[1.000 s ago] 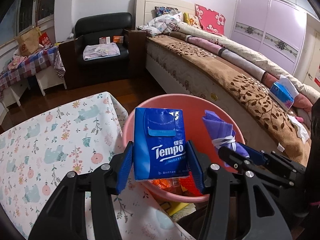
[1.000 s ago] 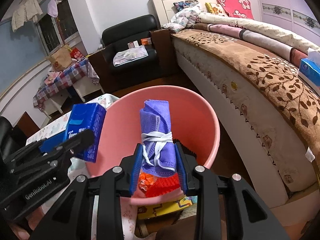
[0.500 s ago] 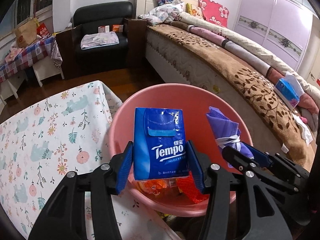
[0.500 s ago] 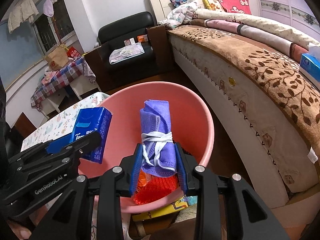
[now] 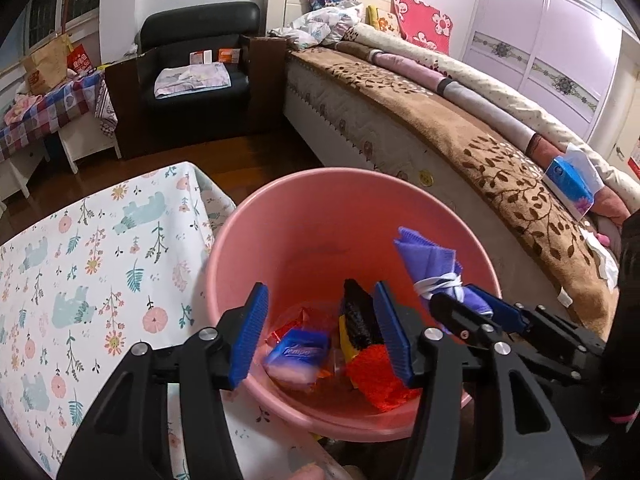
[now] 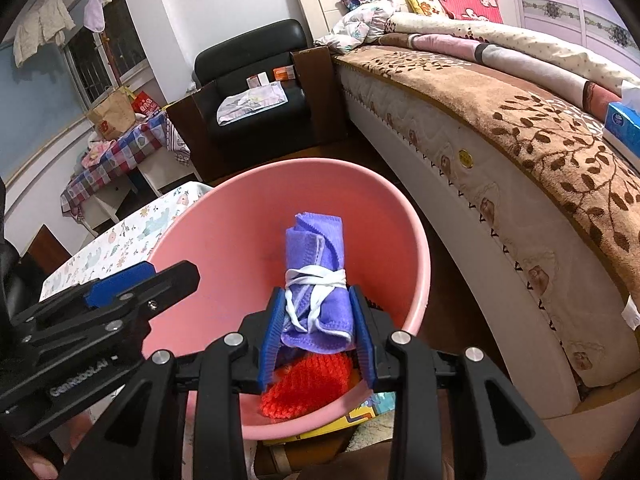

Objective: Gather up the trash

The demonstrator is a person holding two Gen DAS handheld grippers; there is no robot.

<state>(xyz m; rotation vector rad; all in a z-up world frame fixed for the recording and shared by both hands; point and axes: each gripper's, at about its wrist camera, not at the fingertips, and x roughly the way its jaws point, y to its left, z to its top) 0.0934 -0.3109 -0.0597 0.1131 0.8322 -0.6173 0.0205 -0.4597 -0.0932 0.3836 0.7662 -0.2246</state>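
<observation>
My left gripper (image 5: 320,332) has just spread its jaws and nothing is between them; the blue tissue pack (image 5: 298,354) lies inside the pink bin (image 5: 256,216) among other trash. My right gripper (image 6: 318,332) clamps the tied purple cloth roll (image 6: 316,280) over the bin, not yet dropped.

The tissue pack (image 5: 298,354) in the bin (image 5: 248,240) is motion-blurred, and the red mesh (image 6: 308,380) lies half hidden behind the purple cloth (image 6: 316,280).
</observation>
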